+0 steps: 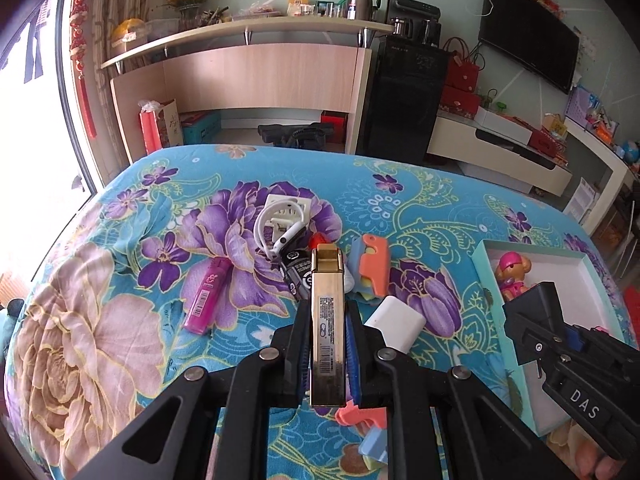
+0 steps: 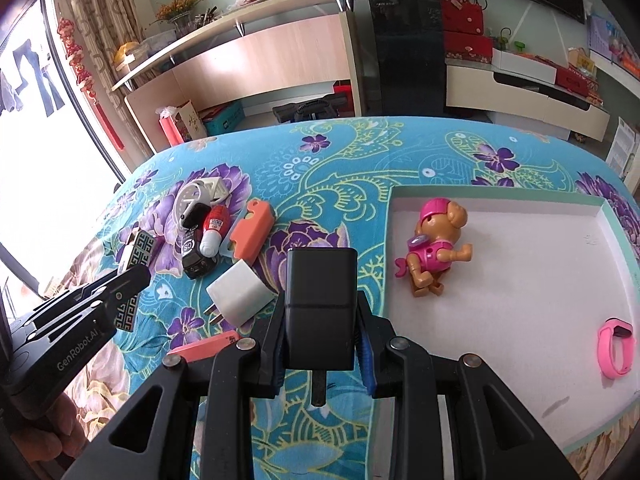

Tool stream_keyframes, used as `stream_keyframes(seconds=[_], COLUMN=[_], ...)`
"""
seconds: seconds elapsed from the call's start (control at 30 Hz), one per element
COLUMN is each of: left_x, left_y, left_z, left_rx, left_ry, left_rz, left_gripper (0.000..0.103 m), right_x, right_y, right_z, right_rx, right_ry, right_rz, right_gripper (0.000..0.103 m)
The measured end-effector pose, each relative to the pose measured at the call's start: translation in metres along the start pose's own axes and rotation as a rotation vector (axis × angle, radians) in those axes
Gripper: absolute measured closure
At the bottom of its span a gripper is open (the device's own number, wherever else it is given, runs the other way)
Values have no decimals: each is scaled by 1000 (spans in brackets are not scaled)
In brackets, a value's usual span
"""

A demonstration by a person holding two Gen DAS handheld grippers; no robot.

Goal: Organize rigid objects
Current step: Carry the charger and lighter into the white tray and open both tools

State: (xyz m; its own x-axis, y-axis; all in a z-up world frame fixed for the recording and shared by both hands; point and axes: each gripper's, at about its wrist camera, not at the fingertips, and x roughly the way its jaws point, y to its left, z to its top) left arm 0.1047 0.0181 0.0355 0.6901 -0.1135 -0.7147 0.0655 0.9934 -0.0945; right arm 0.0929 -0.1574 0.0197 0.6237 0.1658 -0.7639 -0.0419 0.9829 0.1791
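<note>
Left claw [image 1: 328, 344] is clamped on a slim gold rectangular lighter [image 1: 328, 320] with a barcode label, held lengthwise between the blue-lined pads and raised over the teal floral cloth covering the counter [image 1: 168, 200]; from the right wrist view the same lighter [image 2: 138, 252] shows a teal key-pattern face. Right claw [image 2: 320, 316] is clamped on a black rectangular charger block [image 2: 322, 280], prongs pointing back toward the camera, also held above the cloth just left of the shallow white-lined box with mint-green rim [image 2: 500, 196]. Inside that box: a pink-and-tan plastic puppy figure [image 2: 436, 248] lying near the far left corner, and a pink wristband [image 2: 616, 348] near the right wall, well apart from the figure. Loose on the cloth in a cluster: white wall charger with prongs [image 2: 240, 292], orange-and-blue folding plastic piece [image 2: 250, 236], small red-and-white bottle [image 2: 214, 232], black cylindrical device [image 2: 194, 256], white coiled cable on a white square socket plate [image 1: 282, 216]. A pink translucent lighter [image 1: 208, 296] lies to the left, apart from the cluster. Another orange flat piece [image 2: 204, 346] lies near the claws, partly hidden under the right one. Fingers of a hand [image 2: 60, 432] grip the left tool's handle at the frame edge.
</note>
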Motion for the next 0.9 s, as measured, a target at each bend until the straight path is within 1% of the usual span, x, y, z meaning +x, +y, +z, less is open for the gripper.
stream_keyframes(seconds=[0.13,0.23,0.37,0.47,0.5,0.6,0.77,0.9], left_x=[-13,-18,-15,-8,-5,2,14,24], left_y=[-29,-60,-106,-138,-147,-172,-204,-214], left_z=[5,5,-3,-14,-17,-28,-40,-45], left_rx=[45,99,195,258,272,314,377,376], left_ry=[-37,-44,-19,14,27,61,91,115], left_rz=[-59,-111,-186,-215,-226,-255,-258,-266], left_gripper=[86,86,86,86,86,86,86,86], right_x=[-17,-26,-40,-48,-51,-59,-70,-75], right_y=[-22,-47,-89,-117,-126,-150,-170,-180], right_z=[2,2,-3,-8,-10,-15,-21,-26], right_rx=[47,93,184,226,243,310,352,369], right_ry=[-32,-40,-49,-46,-44,-48,-63,-70], right_rz=[-39,-103,-207,-315,-336,-354,-351,-343], right_gripper=[73,73,73,73,73,73,73,73])
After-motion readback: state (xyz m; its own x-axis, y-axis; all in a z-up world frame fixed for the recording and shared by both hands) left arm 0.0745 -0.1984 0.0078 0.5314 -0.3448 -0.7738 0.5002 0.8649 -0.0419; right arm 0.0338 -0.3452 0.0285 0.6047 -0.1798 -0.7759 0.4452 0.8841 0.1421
